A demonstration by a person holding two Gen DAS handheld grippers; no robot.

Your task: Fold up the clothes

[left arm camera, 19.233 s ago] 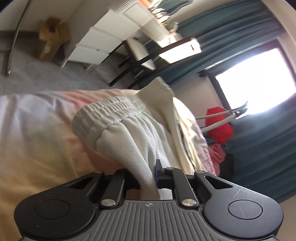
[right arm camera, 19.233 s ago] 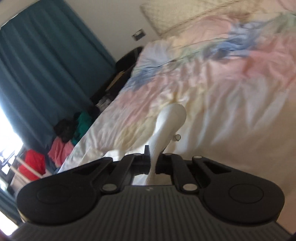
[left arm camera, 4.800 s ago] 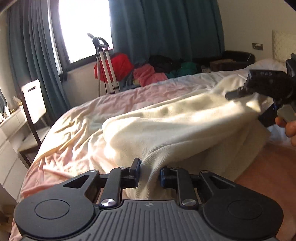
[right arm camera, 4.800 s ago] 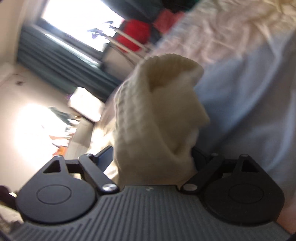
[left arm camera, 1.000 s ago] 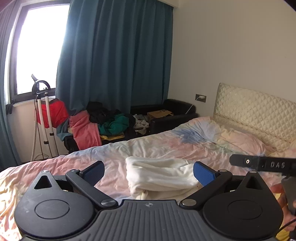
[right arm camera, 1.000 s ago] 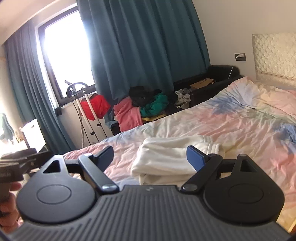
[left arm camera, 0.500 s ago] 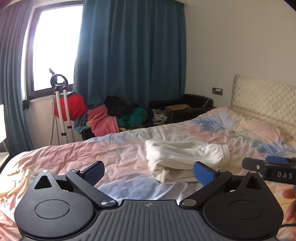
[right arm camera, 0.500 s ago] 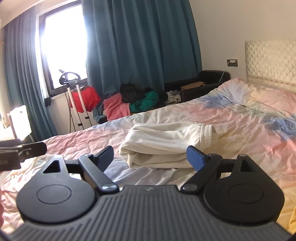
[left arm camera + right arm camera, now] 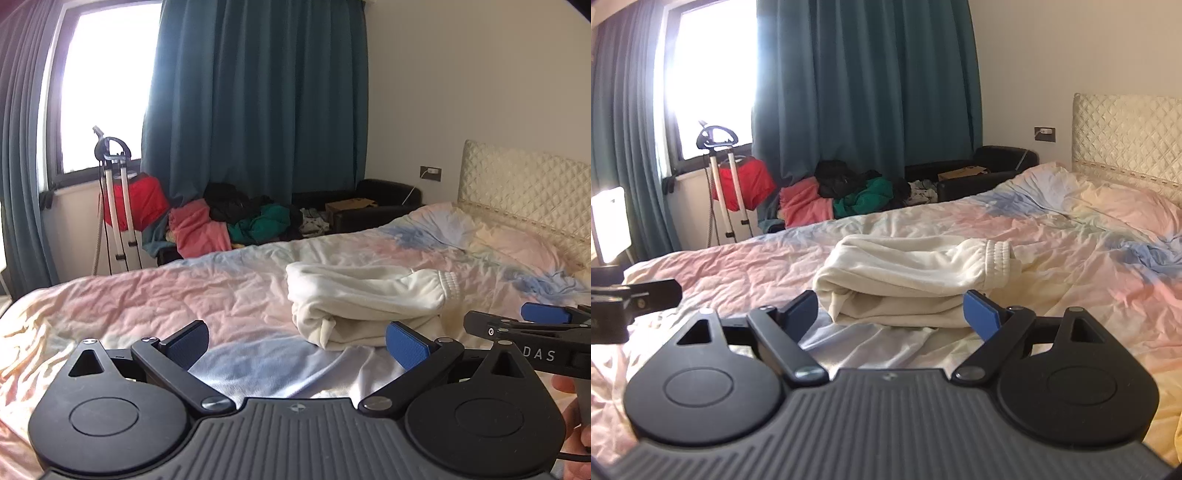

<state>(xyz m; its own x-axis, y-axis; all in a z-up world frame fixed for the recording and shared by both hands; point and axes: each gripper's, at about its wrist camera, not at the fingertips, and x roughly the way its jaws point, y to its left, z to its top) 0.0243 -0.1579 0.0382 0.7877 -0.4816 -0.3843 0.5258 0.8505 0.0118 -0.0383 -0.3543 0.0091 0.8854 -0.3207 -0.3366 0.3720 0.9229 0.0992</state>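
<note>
Bedroom, daylight from one window (image 9: 99, 107) at left, teal curtains (image 9: 258, 103) on either side of it.

Bed (image 9: 155, 295): one, pastel pink, blue and yellow sheet, creased; one quilted cream headboard (image 9: 524, 184) at the right.

Cream garment (image 9: 365, 302): one, folded into a compact bundle, lying on the sheet near the middle of the bed; ribbed elastic band (image 9: 997, 258) showing at its right end. Nothing touches it.

Clothes heap (image 9: 236, 218): one pile beyond the far side of the bed, pink, green and black pieces; exact count cannot be told.

White stand (image 9: 118, 199): one, two upright poles, a red item (image 9: 144, 195) behind it, below the window.

Black low seat (image 9: 373, 199): one, against the wall, a brown box on it.

Wall socket (image 9: 430, 171): one.

My left gripper (image 9: 297, 343): one, jaws spread wide, blue pads facing each other, empty, held above the sheet short of the garment.

My right gripper (image 9: 890, 310): one, jaws likewise spread wide, empty, the bundle seen between the pads but beyond them, not touched. In the left wrist view it shows at the right edge, my fingers (image 9: 570, 421) around its handle.
</note>
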